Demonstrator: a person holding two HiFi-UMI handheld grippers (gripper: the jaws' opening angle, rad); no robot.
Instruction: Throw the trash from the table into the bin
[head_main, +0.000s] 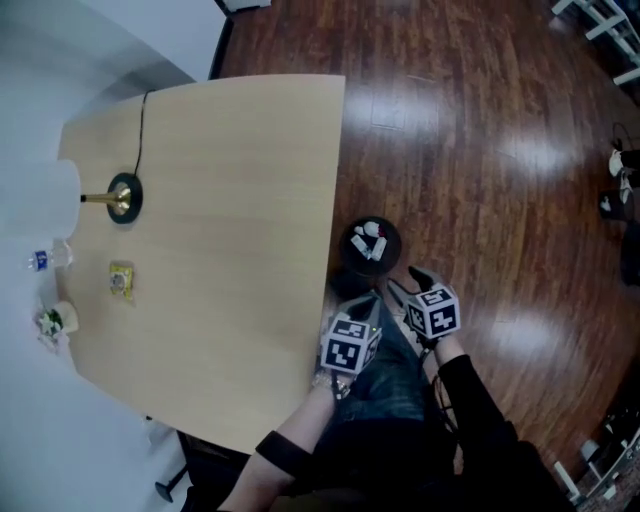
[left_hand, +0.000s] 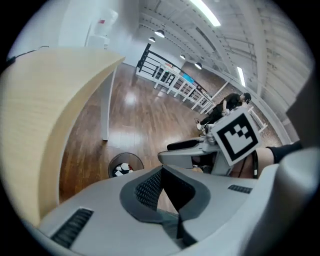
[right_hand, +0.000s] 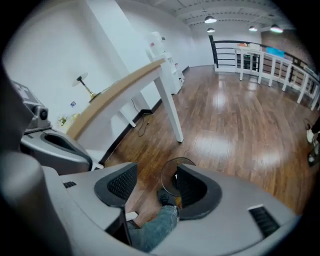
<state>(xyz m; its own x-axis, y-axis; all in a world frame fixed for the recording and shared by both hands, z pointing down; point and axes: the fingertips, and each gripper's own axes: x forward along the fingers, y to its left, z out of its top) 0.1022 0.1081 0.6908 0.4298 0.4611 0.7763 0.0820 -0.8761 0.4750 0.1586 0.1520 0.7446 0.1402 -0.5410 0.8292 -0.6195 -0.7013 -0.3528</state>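
The black bin (head_main: 370, 247) stands on the wood floor just off the table's right edge, with white scraps inside. It also shows in the left gripper view as the bin (left_hand: 125, 167) and, partly hidden, in the right gripper view as the bin (right_hand: 169, 175). Trash lies at the table's far left: a yellow packet (head_main: 121, 281), a small bottle (head_main: 45, 260) and a crumpled wrapper (head_main: 55, 321). My left gripper (head_main: 366, 306) hangs near the bin, its tips meeting with nothing held (left_hand: 163, 169). My right gripper (head_main: 405, 288) is beside it, open and empty (right_hand: 152, 186).
The light wooden table (head_main: 230, 230) carries a brass-based lamp (head_main: 122, 197) with a black cord. Dark wood floor (head_main: 480, 150) spreads to the right. The person's jeans (head_main: 400, 385) are below the grippers. White railings (right_hand: 260, 60) stand far off.
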